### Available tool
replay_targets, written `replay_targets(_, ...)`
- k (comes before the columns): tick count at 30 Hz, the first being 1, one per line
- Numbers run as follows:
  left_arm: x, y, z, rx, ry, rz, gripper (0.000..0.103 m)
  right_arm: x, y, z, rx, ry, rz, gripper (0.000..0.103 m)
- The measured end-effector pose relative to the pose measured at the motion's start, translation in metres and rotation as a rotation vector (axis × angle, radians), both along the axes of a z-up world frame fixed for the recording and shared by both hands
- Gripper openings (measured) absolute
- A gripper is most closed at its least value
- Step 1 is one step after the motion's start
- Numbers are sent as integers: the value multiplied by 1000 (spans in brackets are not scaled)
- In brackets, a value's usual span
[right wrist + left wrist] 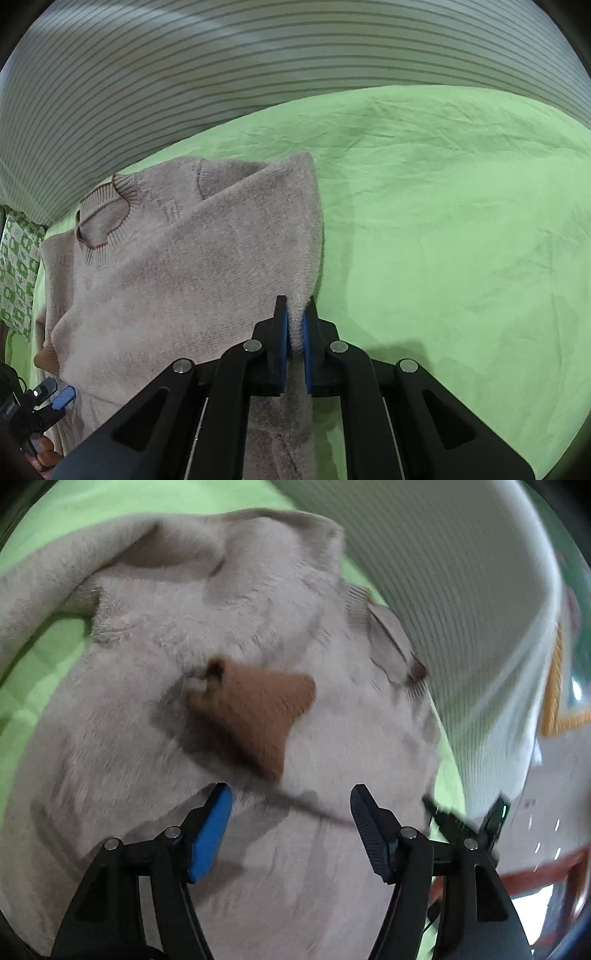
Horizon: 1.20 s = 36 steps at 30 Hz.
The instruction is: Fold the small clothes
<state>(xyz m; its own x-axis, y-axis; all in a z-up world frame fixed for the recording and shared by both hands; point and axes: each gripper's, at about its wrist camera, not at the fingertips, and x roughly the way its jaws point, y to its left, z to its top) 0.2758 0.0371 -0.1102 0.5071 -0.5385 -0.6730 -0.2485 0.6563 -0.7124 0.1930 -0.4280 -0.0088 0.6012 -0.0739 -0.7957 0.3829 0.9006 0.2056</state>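
Sweater (pixel 177 280), pale pink fuzzy knit, lies flat on the green sheet (pixel 443 221), one side already folded over the body. Soft, light, floppy; I expect it to sag and drag, so grip edges and corners, not the middle. My right gripper (pixel 294 321) is clamped on the folded edge. Left gripper (pixel 291 823) hangs wide open above the body, holding nothing, near the brown cuff (pixel 258 709).

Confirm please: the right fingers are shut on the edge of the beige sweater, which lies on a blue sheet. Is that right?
Not quite: the sheet is green, not blue, as the right wrist view shows. The right fingers are indeed shut on the edge of the beige sweater.
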Motion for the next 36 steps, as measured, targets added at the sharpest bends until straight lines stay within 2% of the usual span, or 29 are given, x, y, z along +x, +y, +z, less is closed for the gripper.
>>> replay_targets(1, 10, -2, -1, -22, 10, 42, 67, 0, 4, -2, 0, -1, -1, 8)
replay_targets(2, 17, -1, -1, -44, 8, 73, 62, 0, 4, -3, 2, -3, -5, 8)
replay_targets(3, 25, 1, 3, -76, -23, 100, 40, 0, 5, -3, 1, -2, -8, 8)
replay_targets(5, 31, 0, 26, -78, -111, 96, 16, -2, 4, -2, 0, -2, -11, 8)
replay_targets(6, 28, -3, 51, -26, -211, 76, 10, -2, 4, -1, 4, -6, -14, 8)
replay_targets(7, 23, -9, 71, 33, -298, 47, 10, -3, 5, 0, 6, -10, -13, 8)
replay_targets(8, 17, -14, 84, 81, -348, 15, 10, -4, 5, -1, 3, -12, -11, 8)
replay_targets(9, 12, -19, 87, 120, -360, -25, 10, -5, 5, -1, 0, -12, -8, 8)
replay_targets(11, 10, -23, 73, 182, -316, -50, 10, -5, 3, -2, 5, -13, -10, 8)
replay_targets(12, 8, -21, 56, 219, -257, -50, 9, -4, 5, -3, 6, -13, -14, 8)
replay_targets(14, 2, -8, 34, 229, -187, -20, 7, -4, 6, -3, 6, -10, -20, 8)
replay_targets(16, -5, 2, 16, 245, -121, 15, 11, -2, 11, -3, -1, -10, -20, 8)
replay_targets(20, -14, 9, 8, 276, -91, 23, 13, -3, 13, 2, -9, -8, -11, 8)
replay_targets(22, -25, 14, 15, 266, -90, 26, 23, -3, 17, 5, -7, -8, -12, 10)
replay_targets(24, -42, 22, 22, 284, -92, 29, 50, -6, 20, 10, -1, -8, -29, 11)
replay_targets(25, -51, 27, 27, 300, -91, 43, 54, -9, 22, 13, -2, -15, -33, 12)
replay_targets(26, -63, 35, 33, 310, -92, 54, 59, -13, 27, 18, -12, -25, -36, 16)
replay_targets(27, -74, 44, 39, 333, -93, 62, 64, -17, 31, 21, -19, -34, -37, 27)
replay_targets(28, -85, 53, 44, 378, -86, 67, 68, -22, 36, 24, -18, -51, -32, 33)
replay_targets(29, -92, 60, 49, 420, -75, 73, 79, -28, 42, 28, 1, -77, -19, 45)
replay_targets(30, -101, 68, 52, 470, -61, 83, 83, -32, 46, 30, 13, -92, -11, 50)
replay_targets(33, -122, 94, 56, 581, -31, 92, 83, -44, 71, 35, 18, -118, 32, 50)
replay_targets(36, -137, 121, 53, 645, 16, 91, 83, -52, 96, 35, 49, -115, 84, 50)
